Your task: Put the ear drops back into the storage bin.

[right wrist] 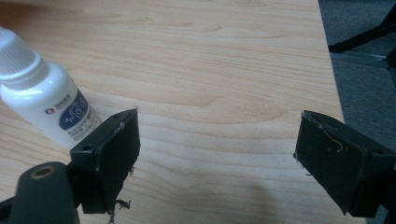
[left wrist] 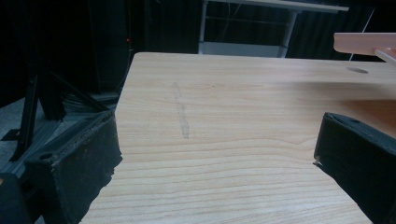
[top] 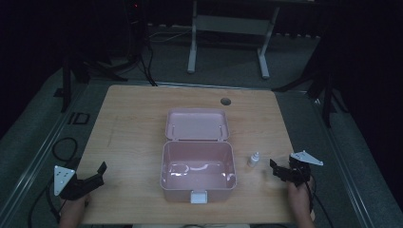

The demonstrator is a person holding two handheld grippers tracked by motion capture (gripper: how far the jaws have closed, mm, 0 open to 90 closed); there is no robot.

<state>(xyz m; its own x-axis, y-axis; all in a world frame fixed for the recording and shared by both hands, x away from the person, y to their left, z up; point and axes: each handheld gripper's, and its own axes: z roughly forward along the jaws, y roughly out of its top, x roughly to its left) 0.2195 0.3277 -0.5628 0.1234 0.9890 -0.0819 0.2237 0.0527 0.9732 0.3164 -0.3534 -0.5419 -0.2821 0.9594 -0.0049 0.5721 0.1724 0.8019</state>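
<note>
1. The right gripper's (top: pixel 277 169) fingers (right wrist: pixel 112 154) stand wide apart with bare wood between them; they hold nothing.
2. The left gripper's (top: pixel 97 174) fingers (left wrist: pixel 84 168) are wide too, empty, resting far left of the box (top: pixel 197 171), near the table's (top: pixel 133 118) front edge.
3. The bottle (top: pixel 254 159) stands upright on the table just right of the box, apart from it. In the right gripper view it sits just outside the left finger, not between the two.
4. The box is already open, its lid (top: pixel 197 124) laid back, and its inside looks empty.
5. As I judge it, the work is putting the bottle into the box, and it has barely begun: lid open, bottle not yet gripped.
6. Left to do: shift the right gripper toward the box so the bottle sits between the fingers, close, lift, lower it inside, perhaps shut the lid.
</note>
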